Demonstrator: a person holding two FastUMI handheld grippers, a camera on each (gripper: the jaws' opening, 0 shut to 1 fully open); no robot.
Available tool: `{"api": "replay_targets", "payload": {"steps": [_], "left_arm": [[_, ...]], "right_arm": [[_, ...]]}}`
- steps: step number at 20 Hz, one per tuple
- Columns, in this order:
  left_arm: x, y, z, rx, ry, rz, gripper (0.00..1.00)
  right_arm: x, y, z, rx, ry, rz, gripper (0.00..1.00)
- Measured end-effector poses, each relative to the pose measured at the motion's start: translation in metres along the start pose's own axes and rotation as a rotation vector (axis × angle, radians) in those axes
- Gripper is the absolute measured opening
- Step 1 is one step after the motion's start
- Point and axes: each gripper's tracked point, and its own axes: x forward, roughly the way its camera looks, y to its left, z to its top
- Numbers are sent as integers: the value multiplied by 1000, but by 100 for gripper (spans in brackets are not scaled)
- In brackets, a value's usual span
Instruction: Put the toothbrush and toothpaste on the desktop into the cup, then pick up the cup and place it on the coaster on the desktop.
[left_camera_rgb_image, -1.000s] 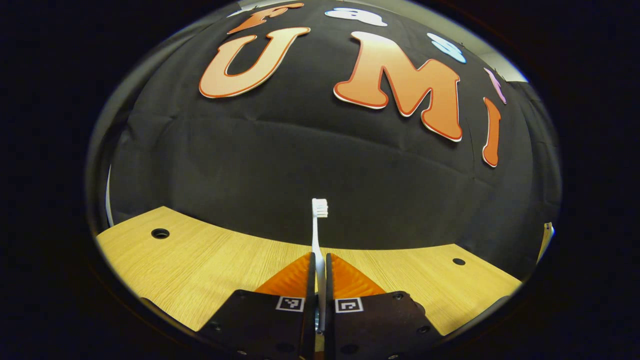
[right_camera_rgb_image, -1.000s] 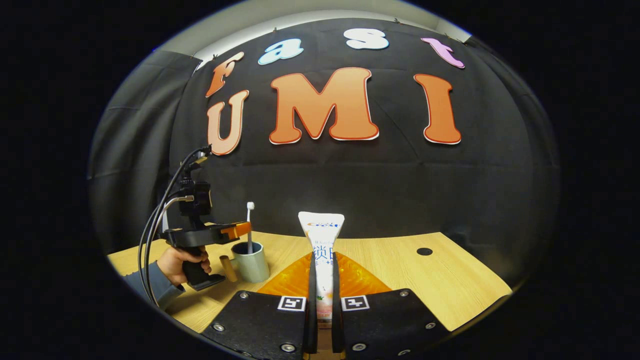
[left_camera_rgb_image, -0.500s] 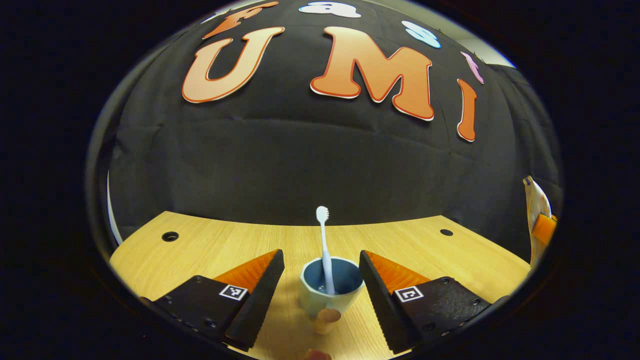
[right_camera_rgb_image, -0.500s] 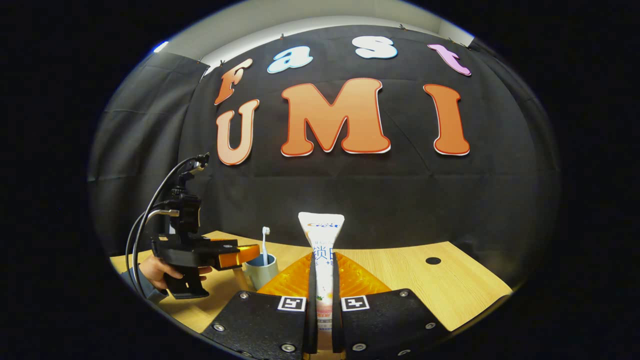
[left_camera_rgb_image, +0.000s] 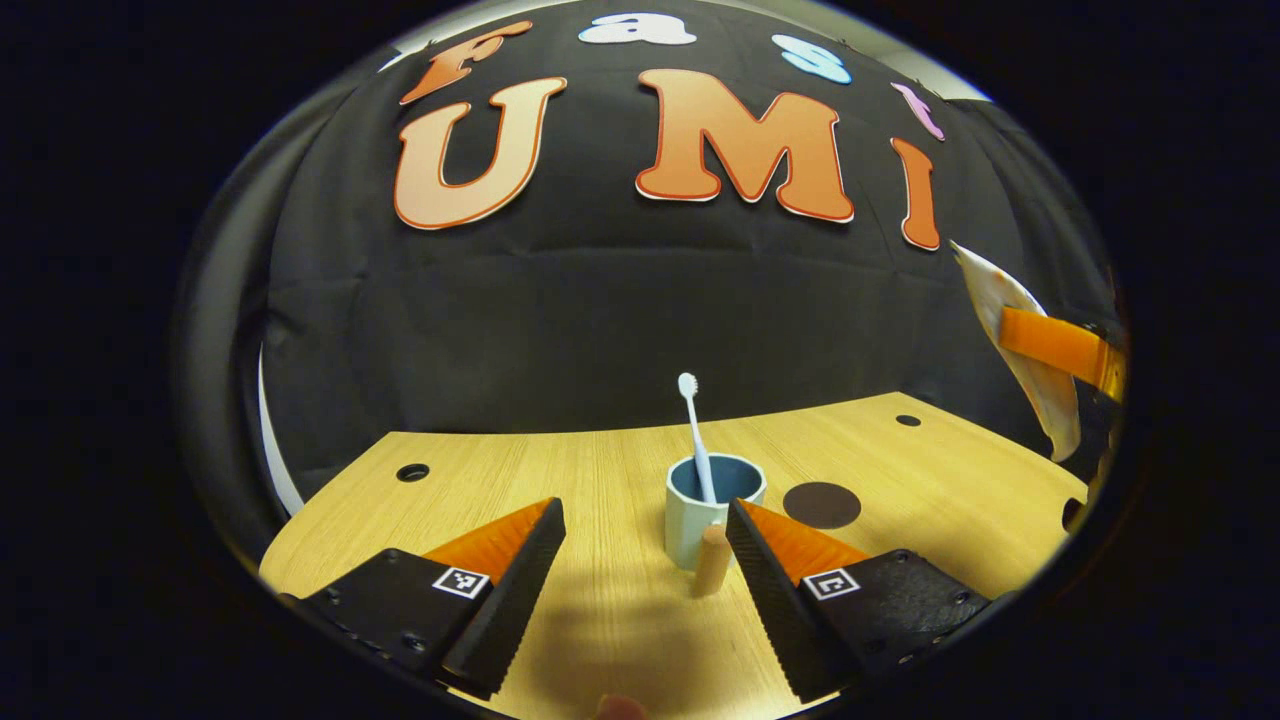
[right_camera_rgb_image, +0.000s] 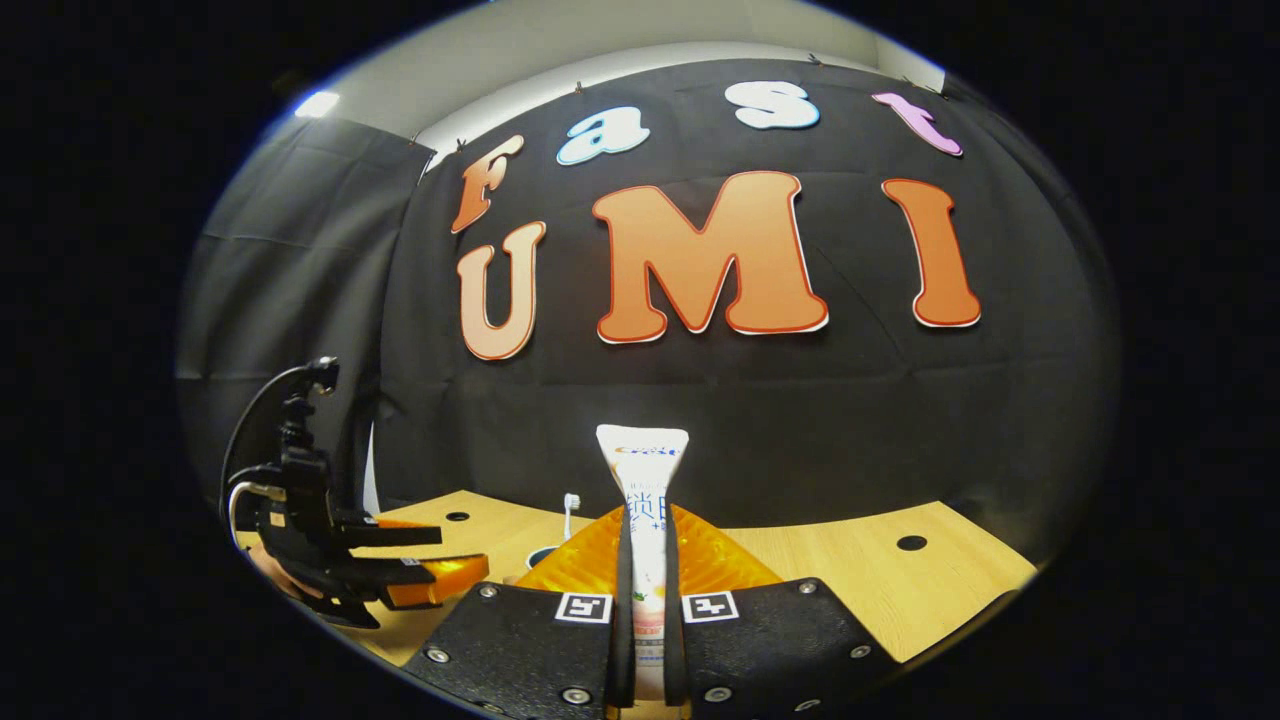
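A pale cup (left_camera_rgb_image: 700, 515) with a blue inside and a wooden handle stands on the desk, just past my left gripper (left_camera_rgb_image: 645, 545). A white toothbrush (left_camera_rgb_image: 695, 430) stands in it, bristles up. The left gripper is open with nothing between its fingers. A dark round coaster (left_camera_rgb_image: 820, 503) lies to the right of the cup. My right gripper (right_camera_rgb_image: 645, 600) is shut on a white toothpaste tube (right_camera_rgb_image: 643, 500), held upright above the desk; the tube (left_camera_rgb_image: 1020, 350) hangs at the right edge of the left gripper view. In the right gripper view, the toothbrush head (right_camera_rgb_image: 571, 503) peeks behind its fingers.
The wooden desk (left_camera_rgb_image: 600, 620) has small round holes (left_camera_rgb_image: 411, 472) near its back edge. In the right gripper view the left gripper (right_camera_rgb_image: 400, 575) with its cables sits at the lower left. Black cloth walls the booth behind.
My left gripper opened and let the toothbrush go into the cup, then drew back from it. My right gripper rose with the toothpaste tube and came closer to the cup.
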Motion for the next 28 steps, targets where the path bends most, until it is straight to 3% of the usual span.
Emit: {"api": "replay_targets", "payload": {"steps": [9, 28], "left_arm": [[-11, 6, -37, -36, 22, -5, 98], [2, 19, -67, -94, 65, -9, 98]], "right_arm": [[47, 54, 19, 2, -103, 133, 11], [159, 99, -49, 117, -18, 241, 12]]}}
